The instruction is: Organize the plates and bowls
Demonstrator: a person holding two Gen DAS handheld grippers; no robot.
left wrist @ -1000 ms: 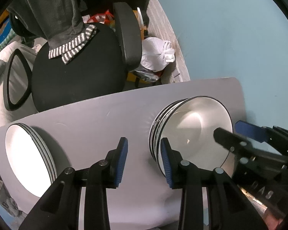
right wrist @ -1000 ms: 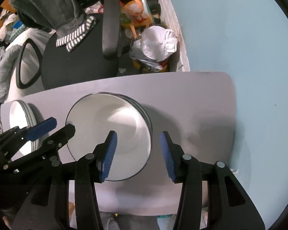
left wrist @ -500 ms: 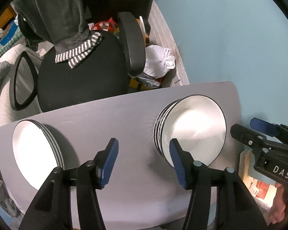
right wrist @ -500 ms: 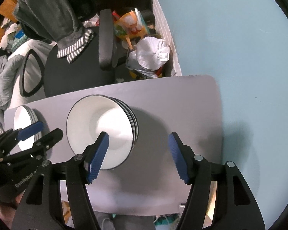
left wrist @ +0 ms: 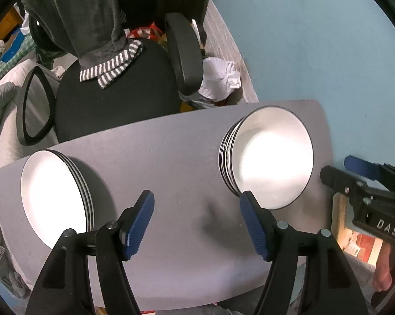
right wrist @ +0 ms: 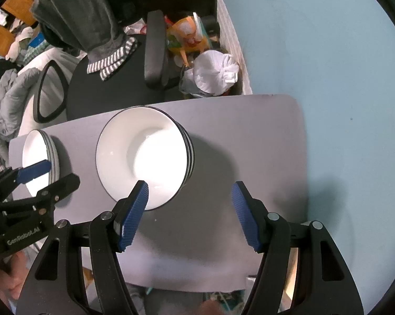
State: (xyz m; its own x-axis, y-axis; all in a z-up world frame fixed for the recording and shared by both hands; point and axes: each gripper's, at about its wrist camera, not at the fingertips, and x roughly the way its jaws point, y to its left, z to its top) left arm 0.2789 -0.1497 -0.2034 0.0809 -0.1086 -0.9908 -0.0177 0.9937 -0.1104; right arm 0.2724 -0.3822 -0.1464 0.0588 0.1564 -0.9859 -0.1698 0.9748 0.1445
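Observation:
A stack of white bowls with black rims (left wrist: 271,157) (right wrist: 144,155) stands on the right half of the grey table (left wrist: 171,157) (right wrist: 250,136). A stack of white plates with dark rims (left wrist: 52,194) (right wrist: 39,155) stands at the table's left end. My left gripper (left wrist: 197,218) is open and empty, held above the table between the two stacks. My right gripper (right wrist: 189,210) is open and empty, above the table just right of the bowls. Each gripper shows at the edge of the other's view.
A black office chair (left wrist: 113,97) (right wrist: 113,89) with a grey garment over it stands behind the table. A white bag (left wrist: 218,78) (right wrist: 213,76) and clutter lie on the floor by the blue wall (left wrist: 315,39). The table's right edge is near the wall.
Both grippers have pulled back and up from the table and opened wider. The stacks have not moved.

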